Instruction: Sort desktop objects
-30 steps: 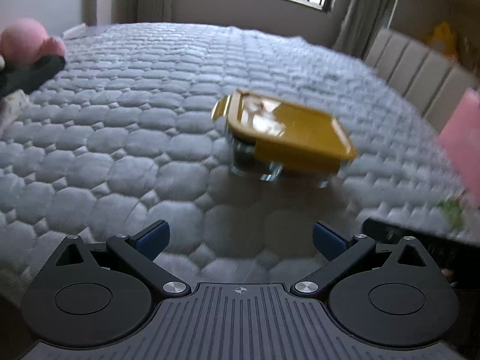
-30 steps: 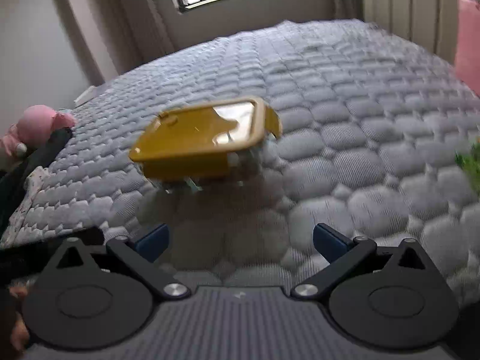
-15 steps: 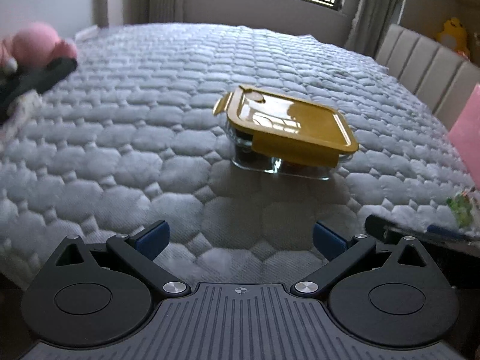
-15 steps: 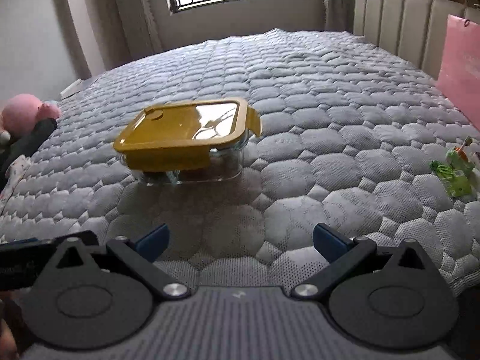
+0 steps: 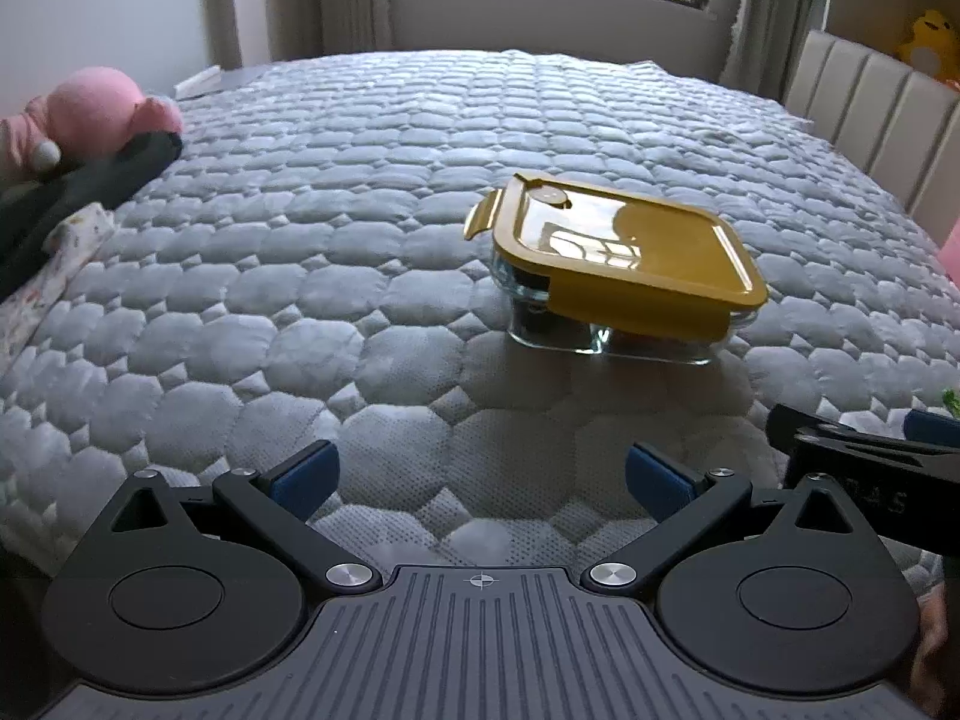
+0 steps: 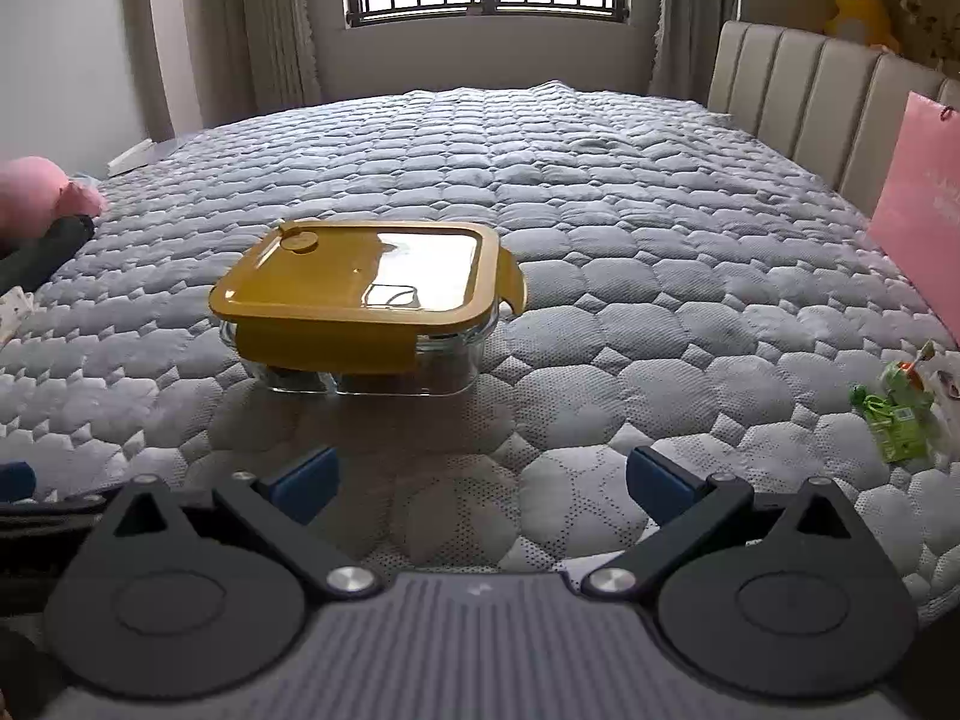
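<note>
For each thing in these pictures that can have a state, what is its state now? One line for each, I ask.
left gripper: open, holds nothing
right gripper: open, holds nothing
glass container: upright on the bed, covered
yellow lid: on the container; front clip down, side clip flipped up
pink bag: standing upright
green packet: lying on the bed

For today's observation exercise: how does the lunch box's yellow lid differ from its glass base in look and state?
1. The yellow lid is opaque and glossy, mirroring the window; the glass base is clear, with dark contents showing through.
2. The lid sits on top and overhangs; the base rests directly on the quilted bed cover.
3. The lid carries side flaps, one hanging over the near wall; the base shows none.

Both are rectangular with rounded corners, and neither is touched by any fingers.
</note>
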Tool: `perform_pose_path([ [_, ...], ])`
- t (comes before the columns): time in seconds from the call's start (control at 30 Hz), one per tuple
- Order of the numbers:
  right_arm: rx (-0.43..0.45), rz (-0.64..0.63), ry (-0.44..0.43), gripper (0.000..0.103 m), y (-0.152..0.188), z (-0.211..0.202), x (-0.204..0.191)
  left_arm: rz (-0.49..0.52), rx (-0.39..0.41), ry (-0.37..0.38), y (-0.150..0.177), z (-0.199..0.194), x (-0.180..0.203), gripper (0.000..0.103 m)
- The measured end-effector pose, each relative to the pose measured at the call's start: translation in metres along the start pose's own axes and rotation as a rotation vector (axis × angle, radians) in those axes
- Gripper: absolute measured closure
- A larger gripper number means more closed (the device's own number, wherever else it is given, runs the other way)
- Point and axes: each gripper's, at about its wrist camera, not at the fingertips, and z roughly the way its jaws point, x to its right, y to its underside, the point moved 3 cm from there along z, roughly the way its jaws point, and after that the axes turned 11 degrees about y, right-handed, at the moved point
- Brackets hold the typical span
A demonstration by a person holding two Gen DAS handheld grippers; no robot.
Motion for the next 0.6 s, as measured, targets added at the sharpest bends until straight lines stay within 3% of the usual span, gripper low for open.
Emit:
perform_pose_path([
  [0.47,-0.020,0.043,-0.005,0.000,-0.011,0.006,0.010,-0.021,-0.005,0.004,-0.012,0.012,-0.004,0.000],
  [0.6,-0.108,0.121,-0.060,0.000,-0.018,0.017,0.017,-0.039,-0.001,0.009,-0.015,0.015,-0.006,0.000],
])
